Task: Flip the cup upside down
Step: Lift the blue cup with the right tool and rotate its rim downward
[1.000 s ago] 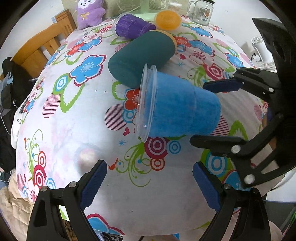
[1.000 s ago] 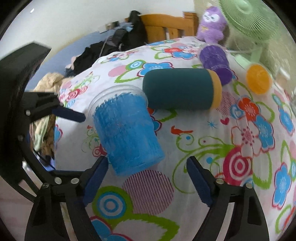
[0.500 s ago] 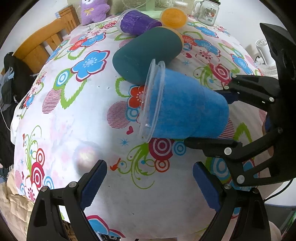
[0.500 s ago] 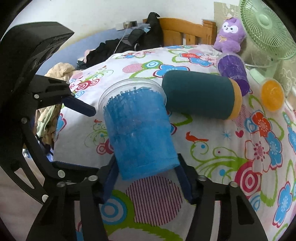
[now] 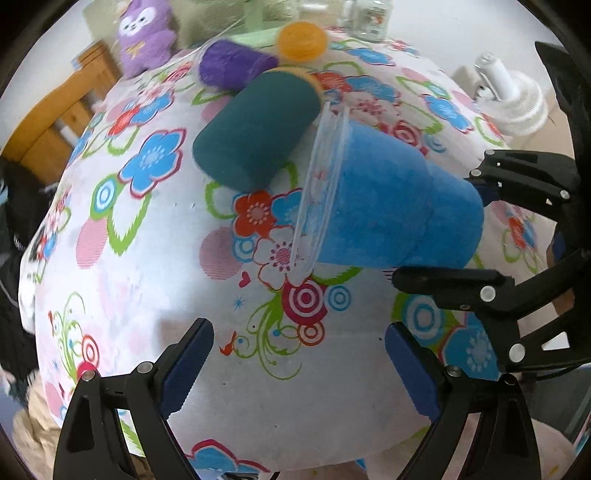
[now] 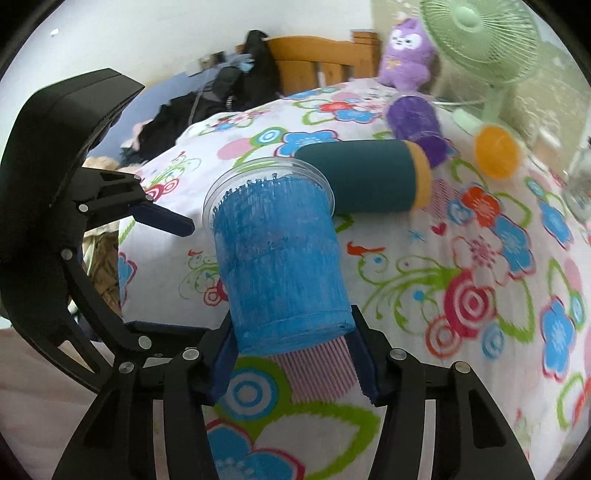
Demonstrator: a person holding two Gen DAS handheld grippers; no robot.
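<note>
A blue painted plastic cup (image 6: 277,266) with a clear rim is held by its base in my right gripper (image 6: 291,354), which is shut on it. The cup is tilted, lifted off the flowered tablecloth, its mouth pointing away. In the left wrist view the same cup (image 5: 384,210) lies sideways in the air with its rim to the left, and the right gripper (image 5: 476,225) clamps its base. My left gripper (image 5: 295,358) is open and empty, below the cup, over the tablecloth.
A dark teal cylinder (image 5: 255,125) lies on its side just behind the cup. Behind it are a purple cup (image 5: 232,66), an orange ball (image 5: 301,40), a purple plush toy (image 5: 146,33) and a glass jar (image 5: 367,18). A green fan (image 6: 480,40) stands at the back.
My right gripper closed on the blue cup's base and lifted it off the cloth, tilting it. The left gripper stayed open and moved little.
</note>
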